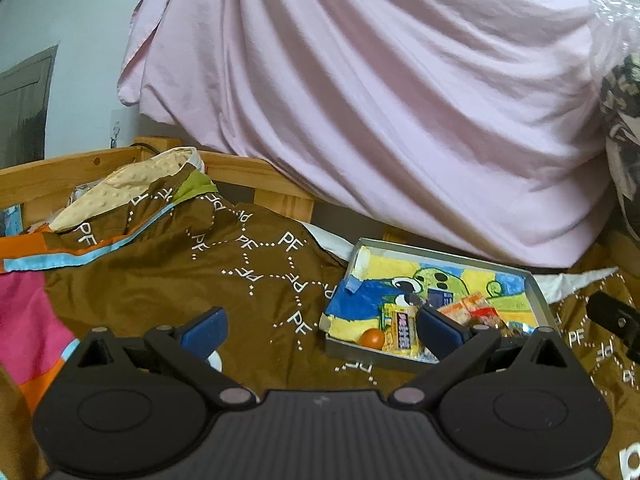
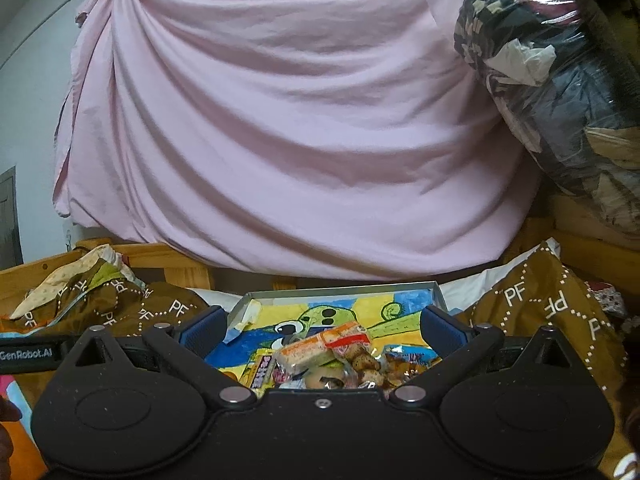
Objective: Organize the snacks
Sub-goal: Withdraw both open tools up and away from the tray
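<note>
A shallow grey tray (image 1: 536, 292) lined with a bright cartoon drawing lies on a brown quilt. Several wrapped snacks sit in its near end: a yellow packet (image 1: 404, 330), an orange ball (image 1: 373, 337) and orange-and-clear packets (image 1: 466, 306). My left gripper (image 1: 320, 330) is open above the quilt just left of the tray, nothing between its blue pads. In the right wrist view the tray (image 2: 438, 294) lies straight ahead, with a pale wafer packet (image 2: 316, 346) on top of the snack pile. My right gripper (image 2: 322, 330) hangs open over that pile, touching nothing.
A brown quilt printed "PF" (image 1: 240, 280) covers the bed. A wooden bed rail (image 1: 248, 168) runs behind it, under a large pink draped sheet (image 1: 380, 100). A clear bag stuffed with clothes (image 2: 560, 80) bulges at the right. The right gripper's body (image 1: 612, 316) shows at the left view's right edge.
</note>
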